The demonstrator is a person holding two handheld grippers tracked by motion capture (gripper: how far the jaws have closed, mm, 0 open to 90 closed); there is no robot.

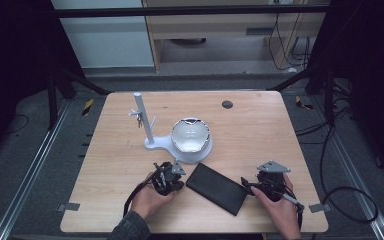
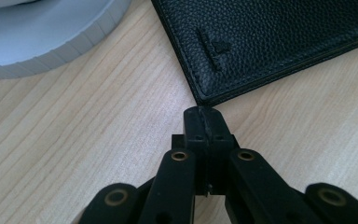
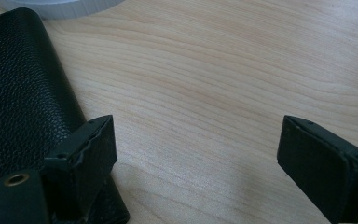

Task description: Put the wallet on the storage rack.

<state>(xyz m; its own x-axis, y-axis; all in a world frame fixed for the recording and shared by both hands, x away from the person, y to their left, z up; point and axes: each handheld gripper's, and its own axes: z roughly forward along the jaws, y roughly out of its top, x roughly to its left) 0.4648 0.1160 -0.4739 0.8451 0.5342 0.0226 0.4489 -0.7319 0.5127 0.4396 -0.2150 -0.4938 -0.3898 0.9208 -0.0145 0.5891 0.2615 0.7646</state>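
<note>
A light wooden table (image 1: 260, 125) stands on a grey floor (image 1: 25, 140). Metal rails (image 1: 30, 165) run along the floor on the left and right. Far back there is a white panel (image 1: 105, 40) and a wooden cabinet (image 1: 215, 25). Black cables (image 1: 340, 195) lie at the right. The sides are dark.

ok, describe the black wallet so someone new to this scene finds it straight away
Start at the white stand with its upright post, mid-table, holding a shiny bowl. Come toward the person's edge: the wallet lies flat and skewed between the left tongs and the right tongs. It is the only flat, black, grained-leather rectangle on the wood.
</note>
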